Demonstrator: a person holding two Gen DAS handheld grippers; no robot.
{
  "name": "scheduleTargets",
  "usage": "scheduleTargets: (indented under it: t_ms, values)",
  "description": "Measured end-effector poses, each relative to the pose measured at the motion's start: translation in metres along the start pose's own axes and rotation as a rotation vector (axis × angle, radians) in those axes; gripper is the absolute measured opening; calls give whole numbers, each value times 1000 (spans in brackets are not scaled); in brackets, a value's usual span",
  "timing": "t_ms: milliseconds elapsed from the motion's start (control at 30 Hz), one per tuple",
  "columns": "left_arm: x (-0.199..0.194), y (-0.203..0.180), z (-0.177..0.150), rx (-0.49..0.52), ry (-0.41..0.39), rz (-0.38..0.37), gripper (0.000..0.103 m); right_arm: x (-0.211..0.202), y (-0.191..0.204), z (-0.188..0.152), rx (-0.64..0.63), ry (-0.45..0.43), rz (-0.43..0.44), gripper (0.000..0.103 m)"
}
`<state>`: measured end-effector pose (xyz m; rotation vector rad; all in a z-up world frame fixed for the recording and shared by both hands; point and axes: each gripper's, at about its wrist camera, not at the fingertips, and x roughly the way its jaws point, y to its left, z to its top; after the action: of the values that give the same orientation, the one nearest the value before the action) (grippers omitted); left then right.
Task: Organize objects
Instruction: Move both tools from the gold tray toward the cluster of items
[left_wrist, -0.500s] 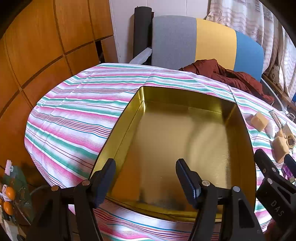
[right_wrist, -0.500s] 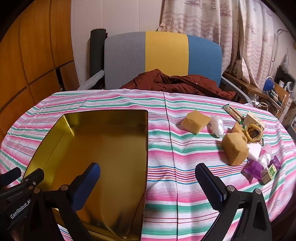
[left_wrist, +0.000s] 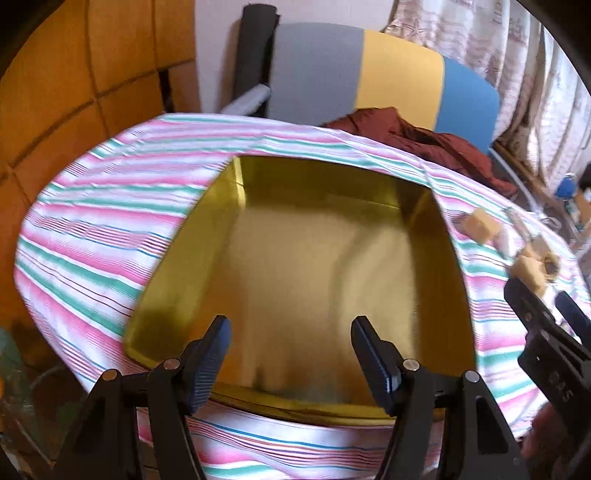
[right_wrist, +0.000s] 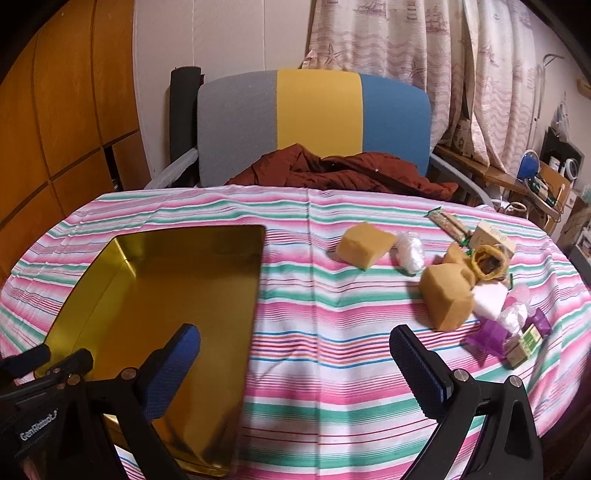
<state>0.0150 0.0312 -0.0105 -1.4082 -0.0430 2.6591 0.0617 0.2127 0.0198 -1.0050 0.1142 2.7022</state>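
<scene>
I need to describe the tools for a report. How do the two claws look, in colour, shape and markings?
Both are black plastic claws of angular struts joined by silver rivets. The left claw and the right claw each have two fingers with blue ribbed pads. The left claw's body bears white lettering, too blurred to read surely. No cables or sleeves show.

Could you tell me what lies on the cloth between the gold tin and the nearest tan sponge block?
Nothing: in the right wrist view only bare striped tablecloth separates the gold tin from the tan sponge block.

Glossy gold metal tin (right_wrist: 155, 295); striped woven tablecloth (right_wrist: 332, 350); porous tan sponges (right_wrist: 445, 299)
</scene>
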Motion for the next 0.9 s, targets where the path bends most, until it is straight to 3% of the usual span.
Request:
scheduleTargets:
  t_ms: [100,200,300,400,633,733,900]
  values:
    - [2,-9,-5,13,11,-43,68,0,-9,-2,-63,-23,-30,103]
    - [4,-24,-11,61,6,-46,69,9,-22,-5,-139,30,49,103]
    - [3,-43,-19,134,2,-59,69,13,-47,-12,-99,76,88,103]
    - [0,-57,-22,174,-6,-82,69,8,-74,-18,-87,59,18,103]
    - [-7,-86,-27,207,5,-321,69,4,-163,-26,125,13,-84,103]
    - [-9,-101,-31,224,21,-364,69,8,-194,-33,180,-4,-95,93]
    - [-4,-121,-30,211,64,-449,68,31,-209,-41,195,21,-15,72]
